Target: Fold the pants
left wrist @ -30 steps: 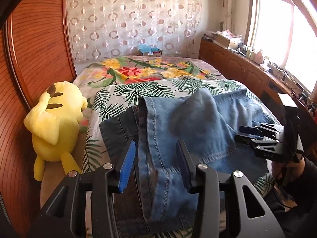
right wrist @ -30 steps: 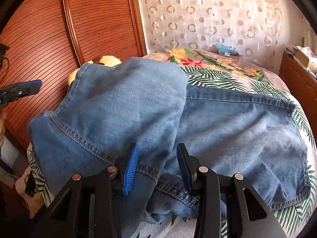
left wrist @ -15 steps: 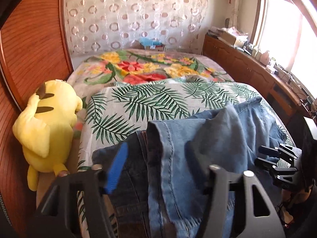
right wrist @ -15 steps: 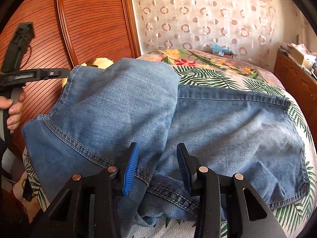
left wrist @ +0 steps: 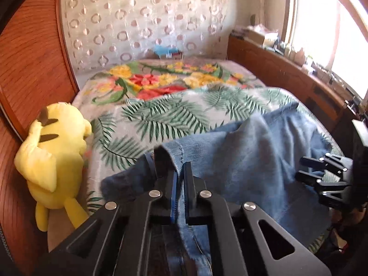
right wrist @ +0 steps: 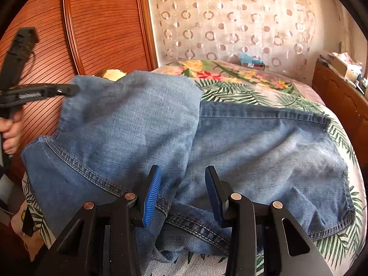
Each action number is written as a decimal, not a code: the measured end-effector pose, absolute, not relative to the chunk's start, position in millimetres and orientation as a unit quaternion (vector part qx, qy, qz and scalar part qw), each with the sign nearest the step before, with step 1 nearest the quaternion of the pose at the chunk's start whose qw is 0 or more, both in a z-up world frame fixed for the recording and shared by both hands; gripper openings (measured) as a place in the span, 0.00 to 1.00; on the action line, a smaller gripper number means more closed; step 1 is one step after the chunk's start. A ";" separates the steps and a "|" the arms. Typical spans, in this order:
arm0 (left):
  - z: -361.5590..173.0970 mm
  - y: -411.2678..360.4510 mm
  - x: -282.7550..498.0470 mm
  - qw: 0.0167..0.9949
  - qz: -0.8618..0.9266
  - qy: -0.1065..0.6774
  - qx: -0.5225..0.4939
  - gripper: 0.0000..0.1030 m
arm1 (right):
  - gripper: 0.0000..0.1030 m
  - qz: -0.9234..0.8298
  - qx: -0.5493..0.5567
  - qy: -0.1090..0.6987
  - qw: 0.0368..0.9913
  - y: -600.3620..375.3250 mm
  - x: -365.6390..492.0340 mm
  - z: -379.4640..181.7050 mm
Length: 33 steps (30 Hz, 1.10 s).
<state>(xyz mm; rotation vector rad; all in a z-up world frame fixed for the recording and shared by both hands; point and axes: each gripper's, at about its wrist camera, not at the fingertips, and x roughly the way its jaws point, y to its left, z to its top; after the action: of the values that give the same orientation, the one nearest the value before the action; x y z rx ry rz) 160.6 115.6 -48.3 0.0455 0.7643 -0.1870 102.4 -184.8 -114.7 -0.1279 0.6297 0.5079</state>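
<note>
Blue denim pants (right wrist: pixel 253 151) lie across a bed (left wrist: pixel 161 112) with a palm-leaf and flower cover, filling the lower and middle part of both views. In the left wrist view, the left claw (left wrist: pixel 180 177) sits at bottom centre, its two black fingers pressed almost together and pinching a hemmed edge of the pants; the cloth runs up between the blue pads and rises in a fold toward the middle right of the frame. In the right wrist view the same claw (right wrist: pixel 71 89) shows at the left edge, held by a hand (right wrist: pixel 11 133), its tip gripping the raised corner of the pants at upper left, so that one part of the denim is lifted and draped over the flatter part lying on the bed to the right. The right claw (right wrist: pixel 182 193) sits at bottom centre of its own view, fingers spread wide with the blue pads well apart; it hovers just over the bunched seams of the pants and holds nothing. In the left wrist view it appears at the right edge (left wrist: pixel 306 168), beside the denim, too small to tell whether it touches. A yellow plush toy (left wrist: pixel 55 158) lies at the left side of the bed against a wooden wall panel (left wrist: pixel 30 64).
</note>
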 end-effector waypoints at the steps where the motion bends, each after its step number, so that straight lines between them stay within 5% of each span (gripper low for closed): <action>1: -42.8 117.8 157.7 0.927 -0.086 0.365 0.021 0.05 | 0.40 0.247 -0.063 0.301 0.919 -186.8 100.2 -114.7; 14: -30.4 157.1 150.8 0.927 -0.040 0.372 0.006 0.06 | 0.40 0.247 -0.069 0.299 0.919 -189.9 96.9 -117.8; 21: -50.7 138.2 131.0 0.921 -0.051 0.385 0.026 0.44 | 0.40 0.248 -0.069 0.302 0.918 -191.2 100.1 -117.5; 26: -47.9 122.5 115.0 0.927 -0.085 0.366 0.018 0.51 | 0.40 0.248 -0.069 0.303 0.918 -192.3 101.2 -117.5; 30: -46.9 99.2 106.7 0.927 -0.117 0.355 0.020 0.74 | 0.40 0.249 -0.067 0.304 0.917 -192.1 101.2 -117.5; 33: -45.5 82.4 107.2 0.928 -0.133 0.349 0.021 0.75 | 0.40 0.254 -0.055 0.311 0.914 -197.3 102.8 -117.1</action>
<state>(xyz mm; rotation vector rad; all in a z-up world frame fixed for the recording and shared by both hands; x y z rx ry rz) 107.2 82.4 -45.5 0.0436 0.7145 -0.2730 102.8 -197.3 -117.1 -0.1132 0.6409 0.5234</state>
